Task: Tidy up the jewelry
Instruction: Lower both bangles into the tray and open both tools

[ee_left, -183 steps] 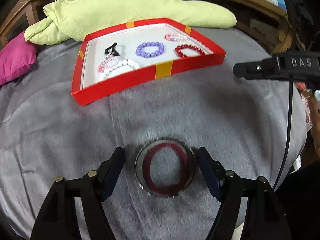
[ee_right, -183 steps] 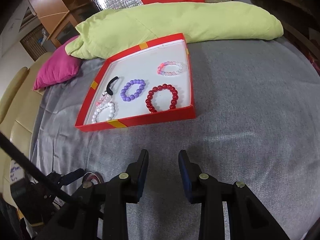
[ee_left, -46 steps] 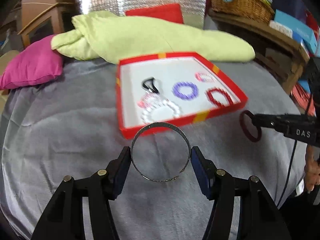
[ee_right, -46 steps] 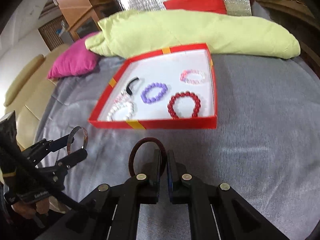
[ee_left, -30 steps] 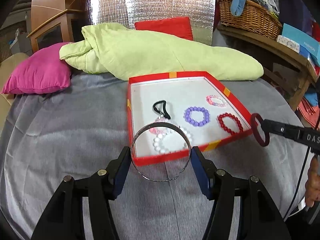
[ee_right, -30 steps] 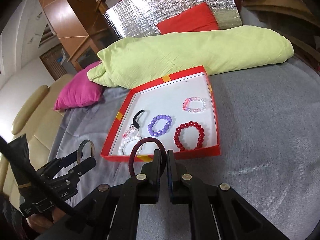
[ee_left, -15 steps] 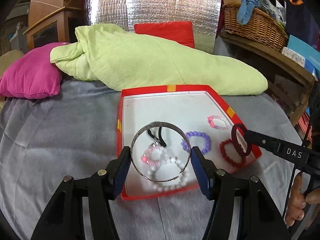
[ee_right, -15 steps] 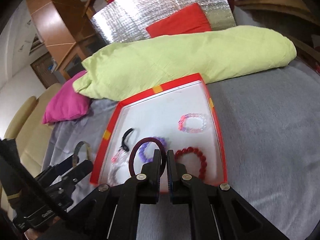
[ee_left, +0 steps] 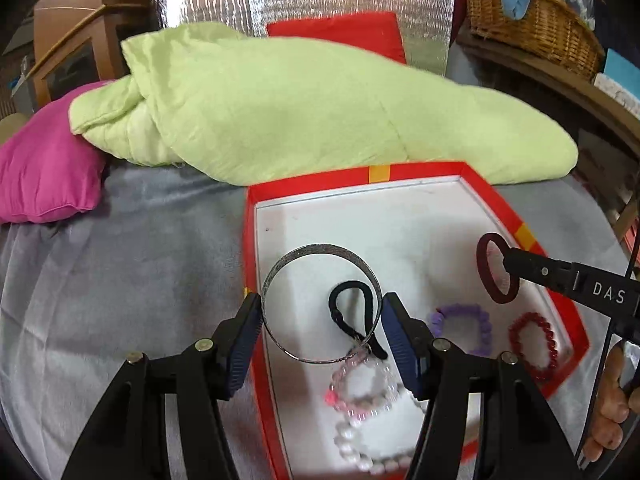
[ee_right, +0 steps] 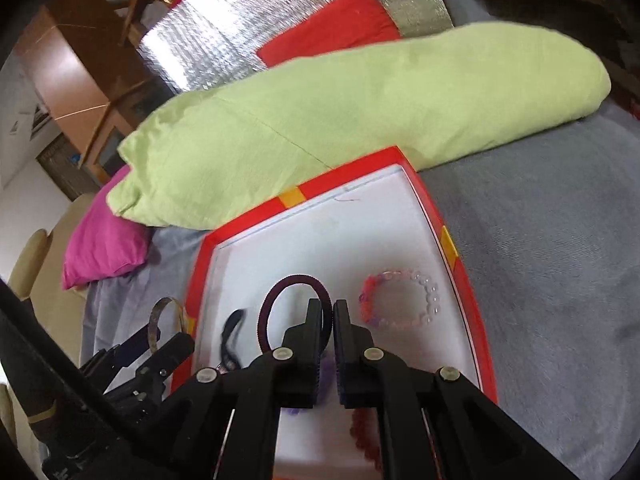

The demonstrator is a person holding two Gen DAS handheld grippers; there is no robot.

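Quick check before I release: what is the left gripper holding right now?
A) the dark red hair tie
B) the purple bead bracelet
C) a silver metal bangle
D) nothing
C: the left gripper has the silver metal bangle clamped between its fingers, above the red tray; the dark red hair tie is pinched in the right gripper.

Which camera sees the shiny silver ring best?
The left wrist view: the shiny silver metal bangle faces the camera as a full circle between the jaws. The right wrist view shows it only small and edge-on at the left.
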